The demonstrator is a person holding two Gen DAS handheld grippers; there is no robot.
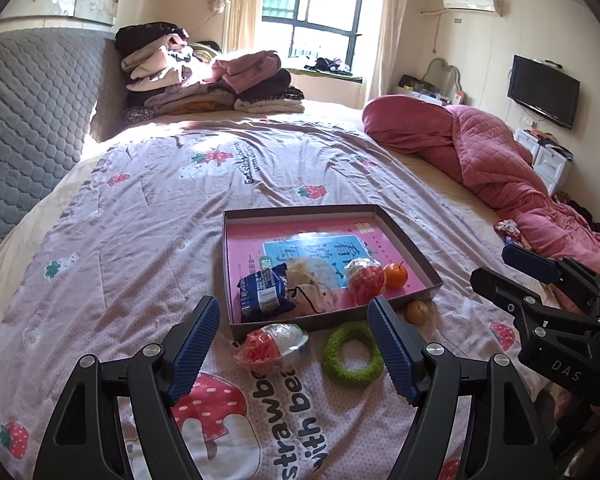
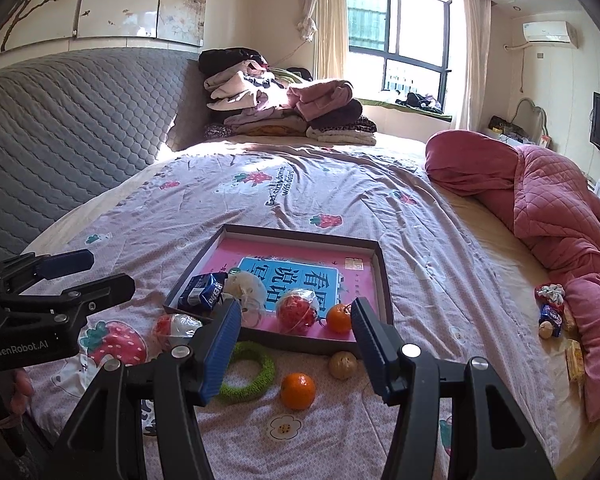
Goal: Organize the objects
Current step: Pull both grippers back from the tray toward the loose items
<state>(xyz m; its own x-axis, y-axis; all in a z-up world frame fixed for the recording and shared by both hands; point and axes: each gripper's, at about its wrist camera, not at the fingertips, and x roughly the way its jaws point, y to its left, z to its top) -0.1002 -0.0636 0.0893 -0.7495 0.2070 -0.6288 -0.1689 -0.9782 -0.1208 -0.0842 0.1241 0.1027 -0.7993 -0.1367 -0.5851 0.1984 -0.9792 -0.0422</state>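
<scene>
Right wrist view: both grippers, right [image 2: 296,320] and left [image 2: 84,270], hover empty, fingers spread. Nearest, a loose round orange tangerine [image 2: 298,391] lies on the bed quilt [image 2: 340,200] before the shallow cardboard tray [image 2: 386,280]; light, smooth, bruisable, best pinched across its middle.

bed [image 2: 400,208] | on it: tray [image 2: 385,280], green ring [image 2: 266,372], orange [image 2: 298,391], walnut [image 2: 343,365], wrapped ball [image 2: 176,326]

My right gripper [image 1: 540,280] carries "DAS" in pale letters on its black body; my left gripper [image 2: 56,280] reads "GenRobot.AI"; the bedspread [image 1: 140,216] prints "strawb…" and "with bears" beside a strawberry; the pink book [image 2: 300,276] in the tray [image 2: 384,280] bears large Chinese characters, among them 看 and 说.
</scene>
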